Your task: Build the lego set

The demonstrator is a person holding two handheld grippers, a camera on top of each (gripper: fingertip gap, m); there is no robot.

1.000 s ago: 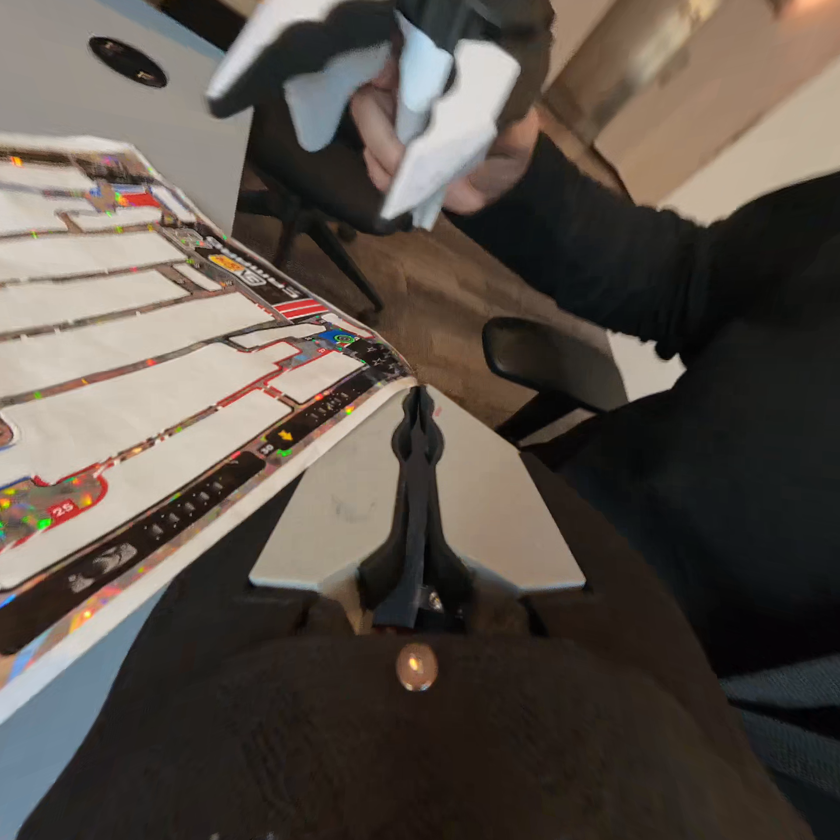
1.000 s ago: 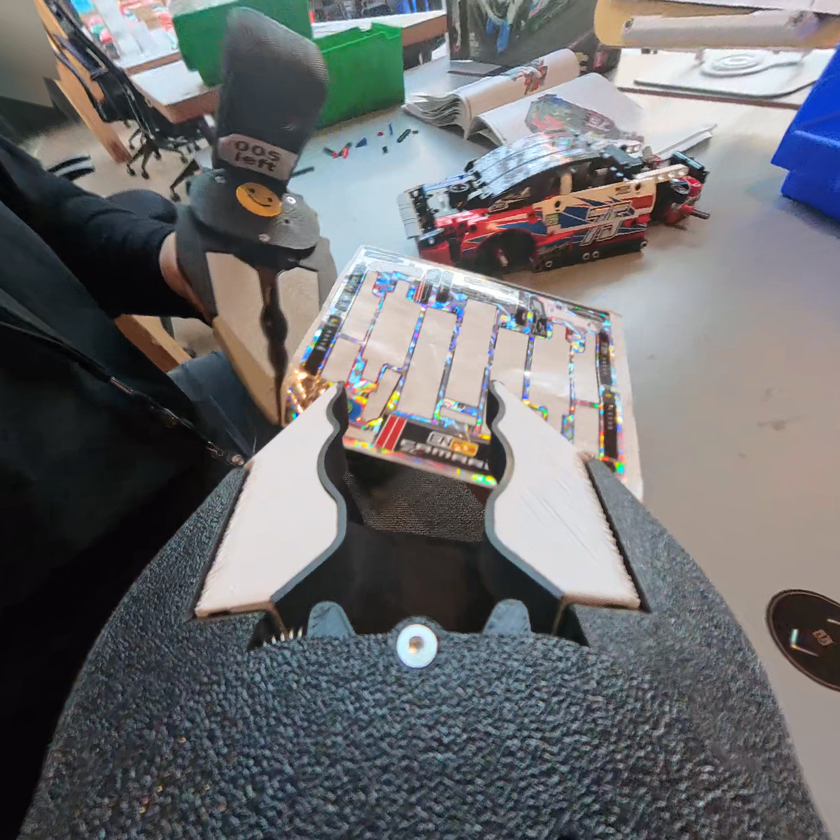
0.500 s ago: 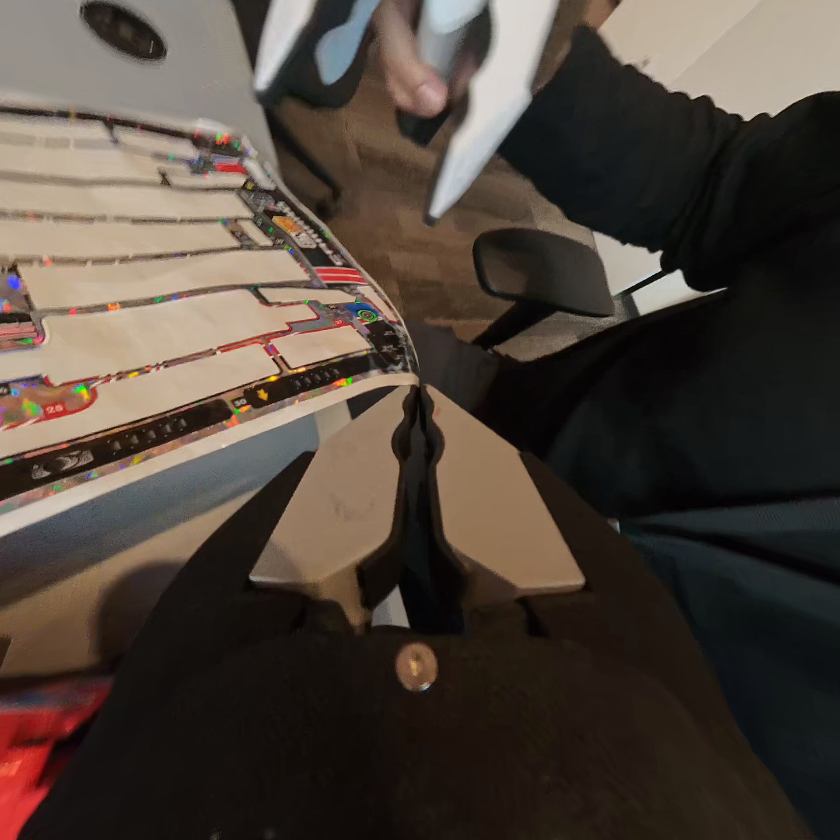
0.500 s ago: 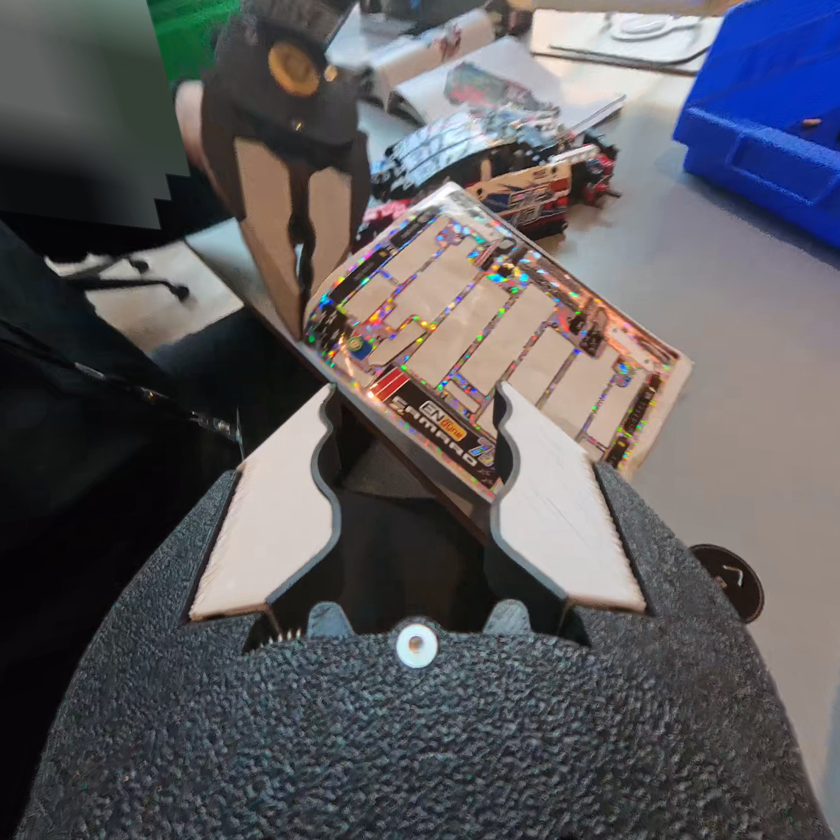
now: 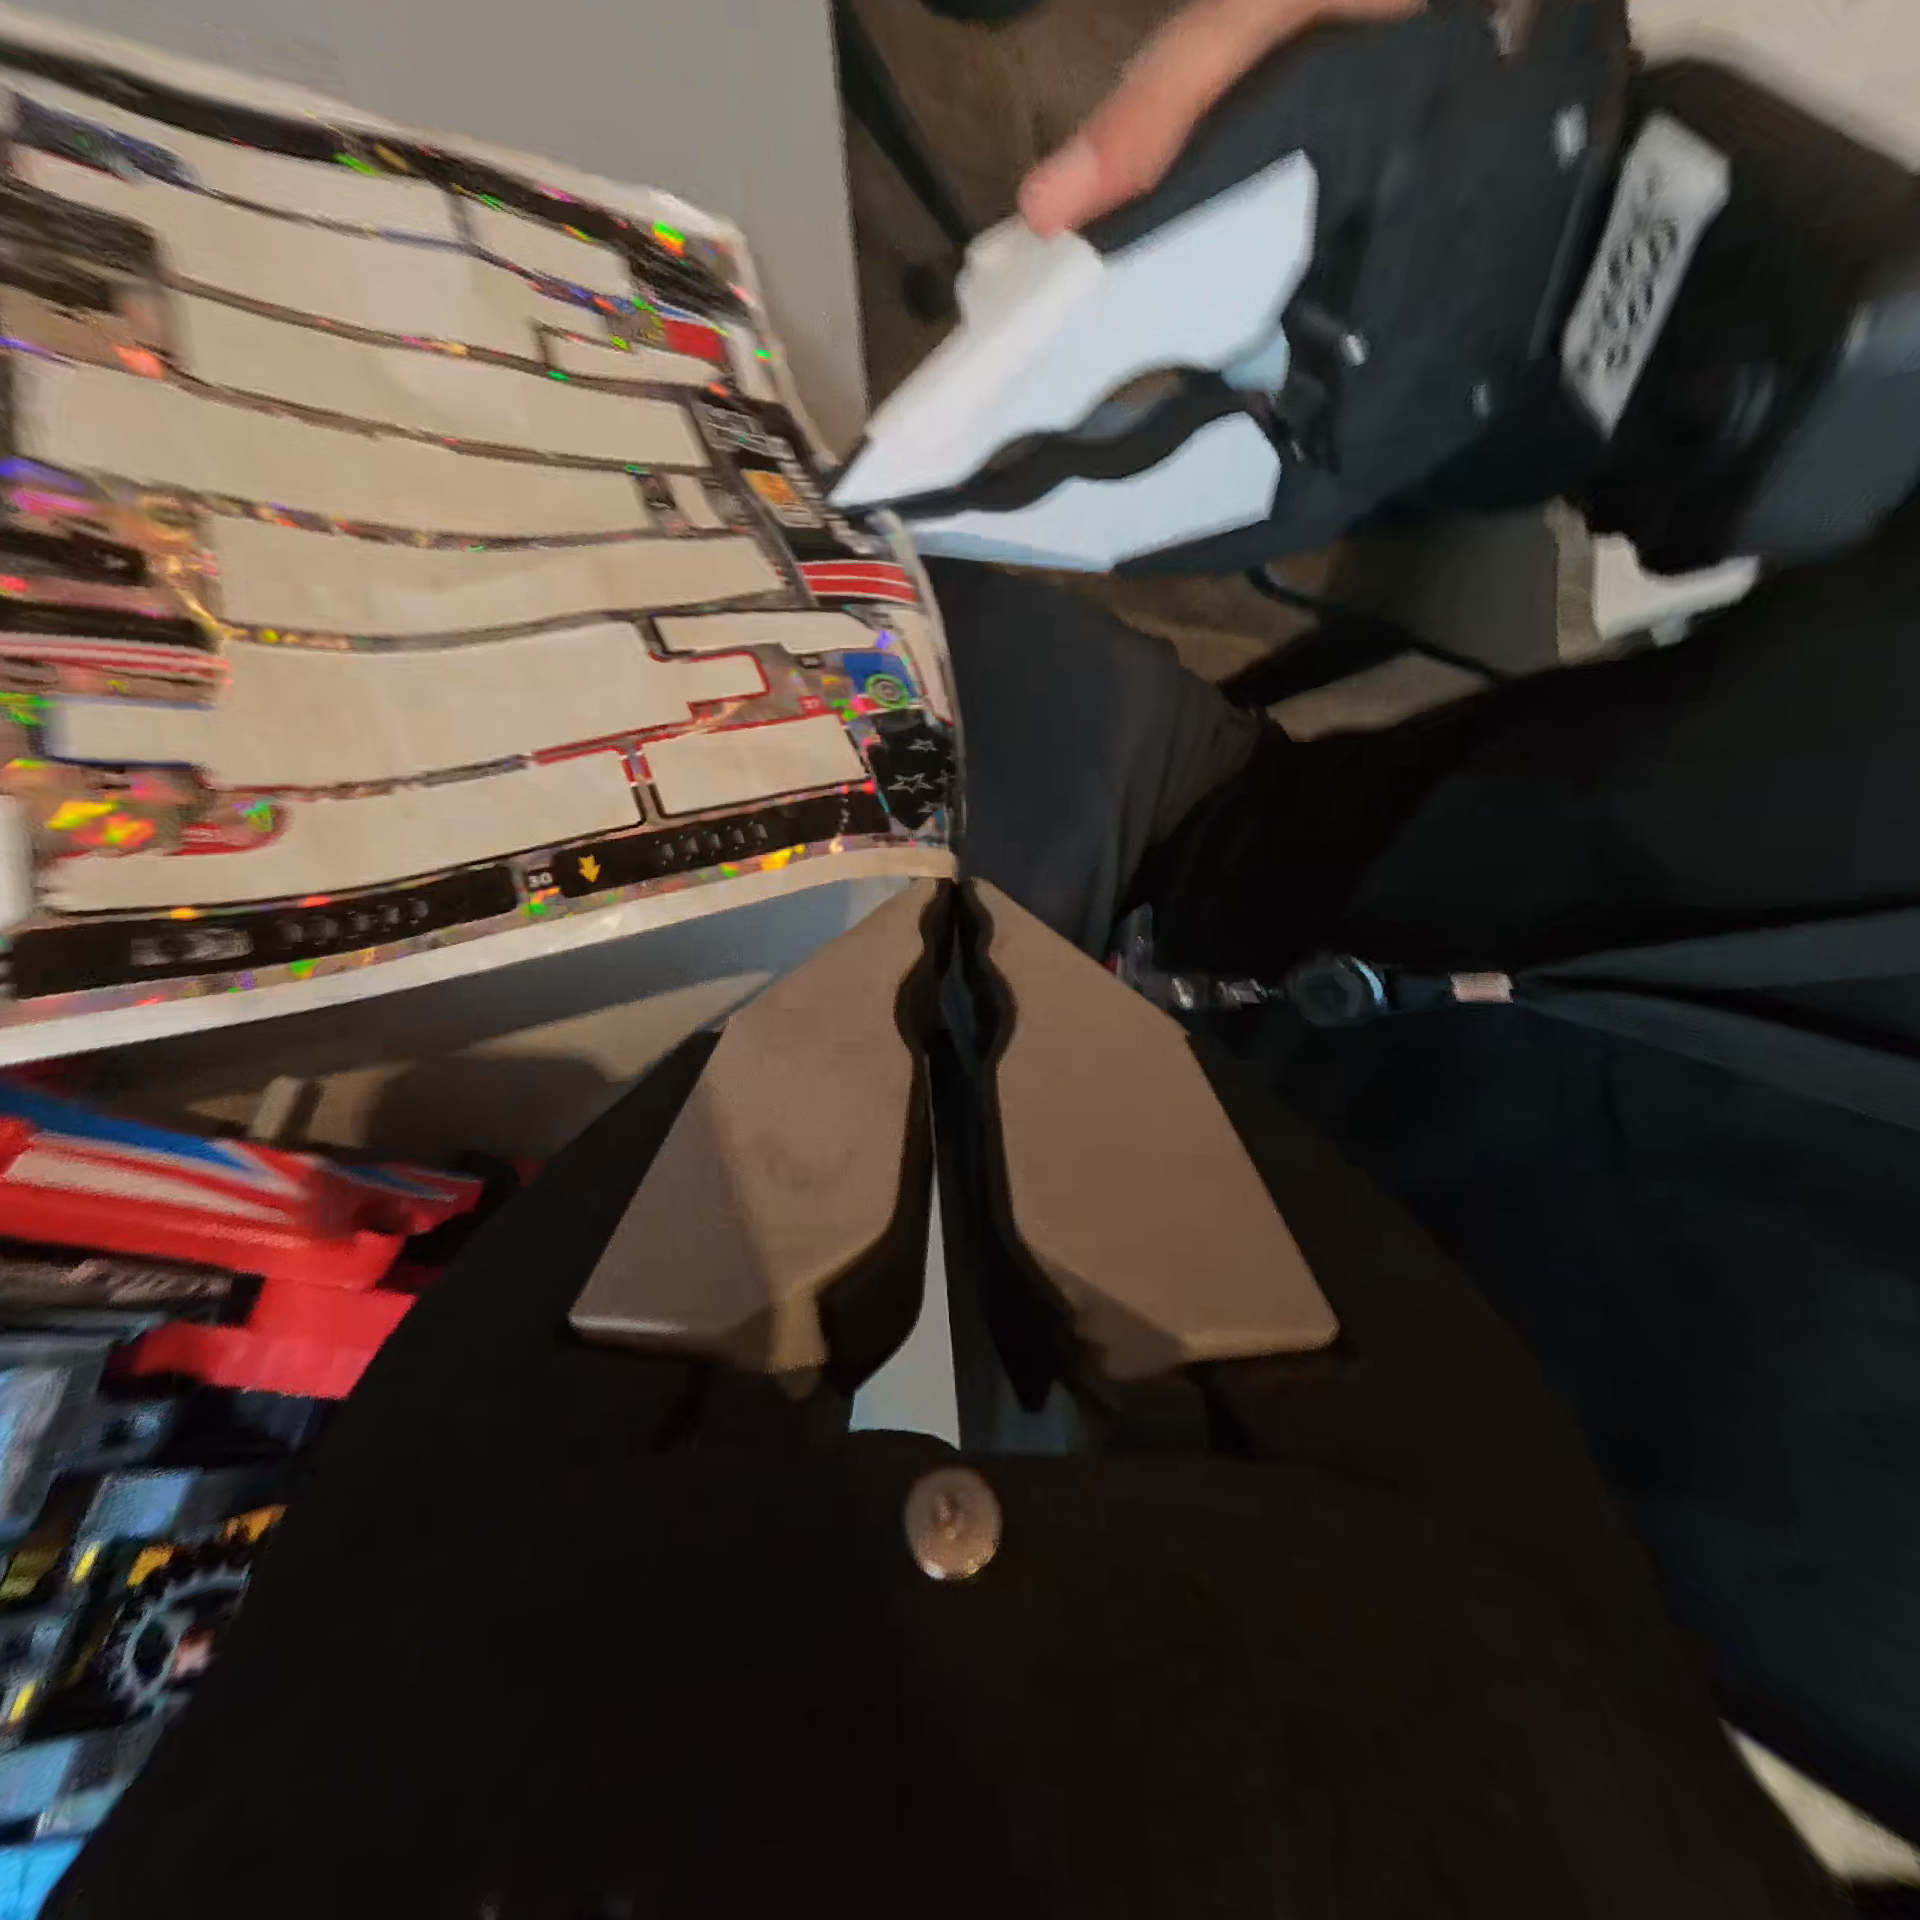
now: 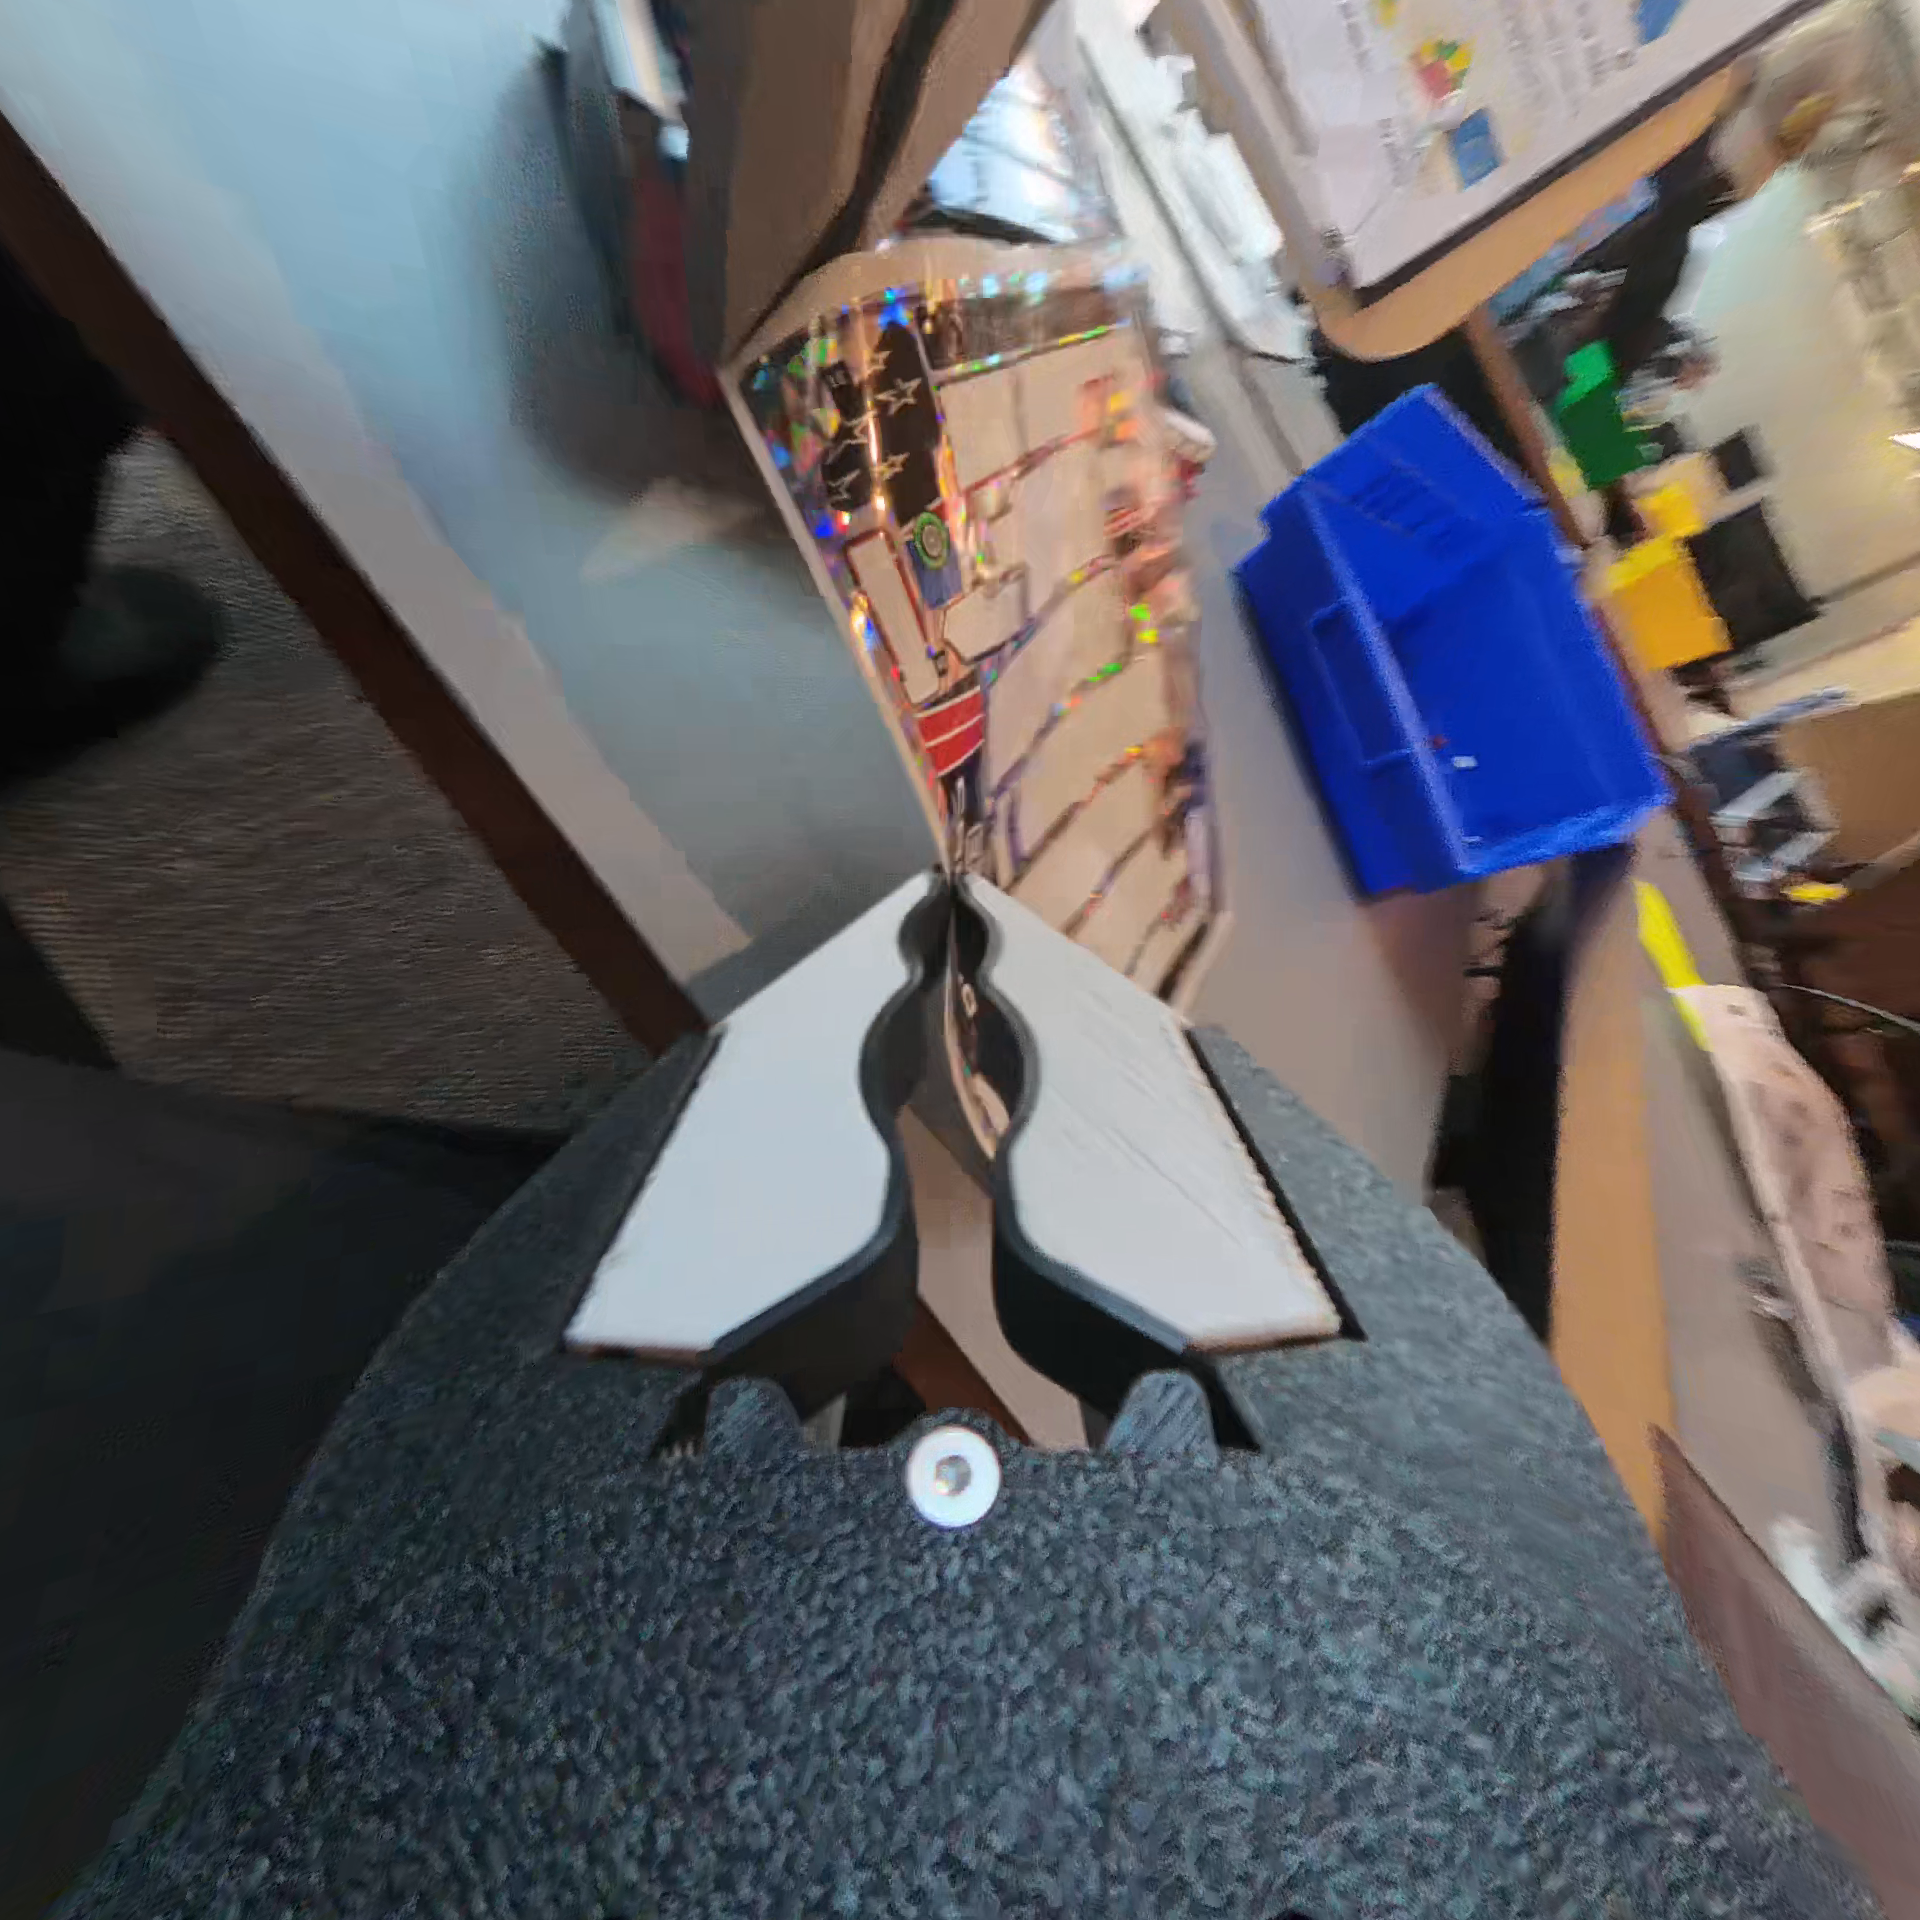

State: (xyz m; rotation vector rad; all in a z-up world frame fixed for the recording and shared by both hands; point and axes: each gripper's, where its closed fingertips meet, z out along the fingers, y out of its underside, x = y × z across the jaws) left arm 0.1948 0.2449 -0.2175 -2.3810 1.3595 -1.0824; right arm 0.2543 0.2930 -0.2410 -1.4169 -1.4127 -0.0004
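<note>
A holographic sticker sheet with several peeled-out blank shapes is held up off the grey table. My left gripper is shut on the sheet's lower corner. In the right wrist view the sheet runs edge-on into my right gripper, which is shut on its edge, with the sheet showing between the pads. The right gripper also shows in the left wrist view, its tips pinching the sheet's side edge, with a person's hand on it.
The red, black and white lego car lies blurred at the lower left of the left wrist view. A blue bin stands on the table beyond the sheet. The table's brown edge and carpet are at the left. Black clothing fills the right. Spacing between my two grippers at the tips: around 9 centimeters.
My right gripper, open around the sheet's edge before, has shut on it. My left gripper stayed shut on the corner. Both views have swung, and the sheet is now lifted and turned.
</note>
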